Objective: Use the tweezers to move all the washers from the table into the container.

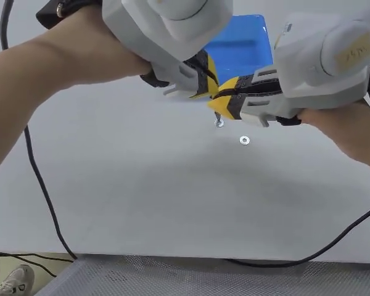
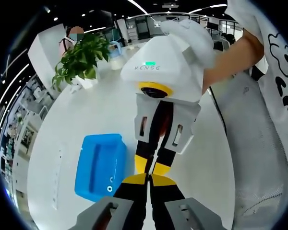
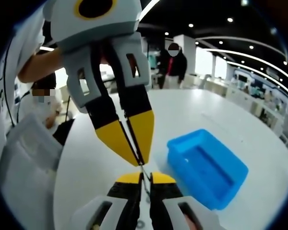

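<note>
The thin metal tweezers hang point-down where the two grippers meet nose to nose over the white table. My left gripper comes in from the upper left and my right gripper from the right, both shut on the tweezers. A small washer sits at the tweezer tip; whether it is pinched or lying on the table is unclear. A second washer lies just to its right. The blue container stands behind the grippers. It holds a washer. The tweezers run between the yellow jaws.
Black cables trail over the table's left side and front right. A perforated metal edge borders the table's near side. A potted plant stands at the far end, with people beyond.
</note>
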A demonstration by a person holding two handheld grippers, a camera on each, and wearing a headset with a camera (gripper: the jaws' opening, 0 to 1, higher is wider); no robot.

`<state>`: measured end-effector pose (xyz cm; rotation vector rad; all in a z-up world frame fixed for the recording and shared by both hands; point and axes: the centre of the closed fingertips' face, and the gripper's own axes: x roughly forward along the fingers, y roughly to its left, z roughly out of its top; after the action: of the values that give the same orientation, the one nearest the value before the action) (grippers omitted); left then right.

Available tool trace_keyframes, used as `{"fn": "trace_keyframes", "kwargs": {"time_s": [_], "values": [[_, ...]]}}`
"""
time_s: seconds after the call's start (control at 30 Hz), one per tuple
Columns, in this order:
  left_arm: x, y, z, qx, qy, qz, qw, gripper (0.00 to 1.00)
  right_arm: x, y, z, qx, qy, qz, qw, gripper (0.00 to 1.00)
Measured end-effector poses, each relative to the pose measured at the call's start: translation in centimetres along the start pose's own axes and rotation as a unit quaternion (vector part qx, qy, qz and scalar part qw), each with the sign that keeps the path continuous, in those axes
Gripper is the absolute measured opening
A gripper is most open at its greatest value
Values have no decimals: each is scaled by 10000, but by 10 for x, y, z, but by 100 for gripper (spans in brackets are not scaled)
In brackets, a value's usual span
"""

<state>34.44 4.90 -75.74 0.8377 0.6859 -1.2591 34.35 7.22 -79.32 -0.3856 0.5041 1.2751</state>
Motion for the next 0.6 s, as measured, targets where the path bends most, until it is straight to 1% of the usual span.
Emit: {"fn": "trace_keyframes", "kwargs": {"time_s": [0.2, 0.27, 0.43, 0.5, 0.6], "values": [[-2, 0, -4, -32, 46, 26, 10000, 0, 0, 3, 1, -174, 70, -18, 9998, 1], [-3, 1, -4, -82, 14, 18, 10000, 0, -1, 3, 2, -207, 60, -10, 9998, 1], [-6, 3, -1, -49, -15, 44, 10000, 0, -4, 2, 8, -301, 31, -26, 9995, 1], [-11, 4, 1, -62, -20, 56, 10000, 0, -6, 2, 11, -301, -7, -34, 9995, 1], [-18, 6, 5, -13, -50, 101, 9999, 0, -10, 2, 20, -326, -112, -54, 9994, 1]]}}
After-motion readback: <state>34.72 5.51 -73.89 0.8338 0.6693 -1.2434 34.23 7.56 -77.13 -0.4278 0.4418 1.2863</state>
